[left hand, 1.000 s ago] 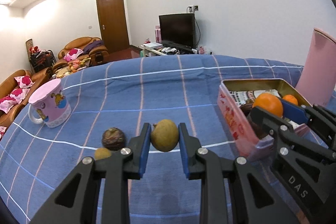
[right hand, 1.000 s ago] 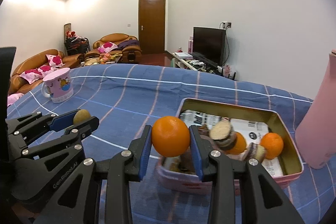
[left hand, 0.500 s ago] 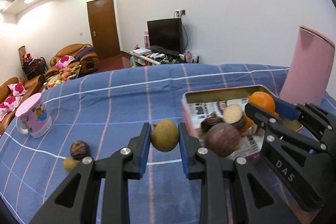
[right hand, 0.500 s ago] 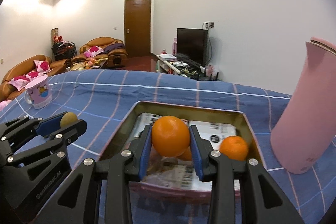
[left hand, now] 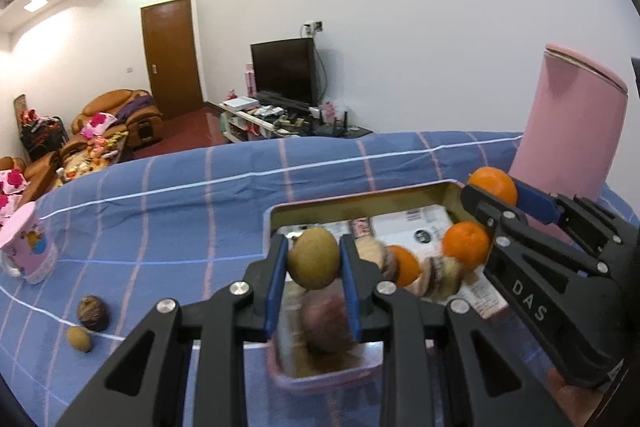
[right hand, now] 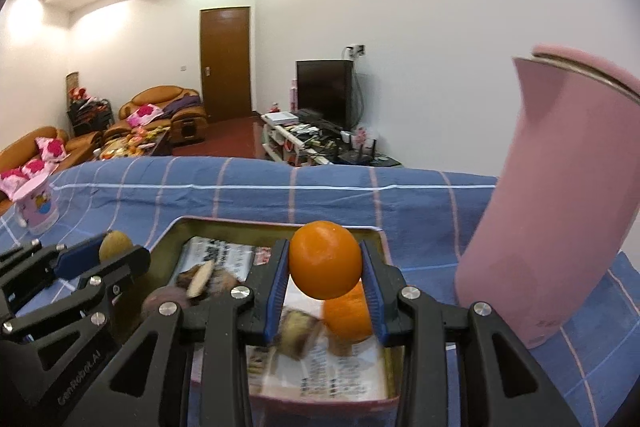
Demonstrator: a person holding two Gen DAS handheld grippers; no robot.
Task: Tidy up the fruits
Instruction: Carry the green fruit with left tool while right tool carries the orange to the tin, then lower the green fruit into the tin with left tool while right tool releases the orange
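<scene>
1. We see the blue checked tablecloth (left hand: 168,211) running bare from the tin's left wall out to its far edge, where the cloth falls away toward the room.
2. On the right, the tall pink jug (right hand: 560,211) stands just beside the tin's right wall, so that side is tight.
3. Our left gripper (left hand: 314,259) is clenched on a brownish-green fruit (left hand: 314,257), held above the near left end of the pink tin (left hand: 360,201).
4. Our right gripper (right hand: 325,263) is clamped on an orange (right hand: 325,259), held over the tin's right half, near its far rim.
5. The tin is lined with printed paper and holds two more oranges (left hand: 466,245), a dark purple fruit (left hand: 326,319) and some cut pieces, blurred.
6. On the cloth to the left, well apart from the tin, lie a dark round fruit (left hand: 93,313) and, just beside it, a small brownish fruit (left hand: 79,337).
7. A pink mug (left hand: 30,251) stands farther left, near the cloth's left edge.
</scene>
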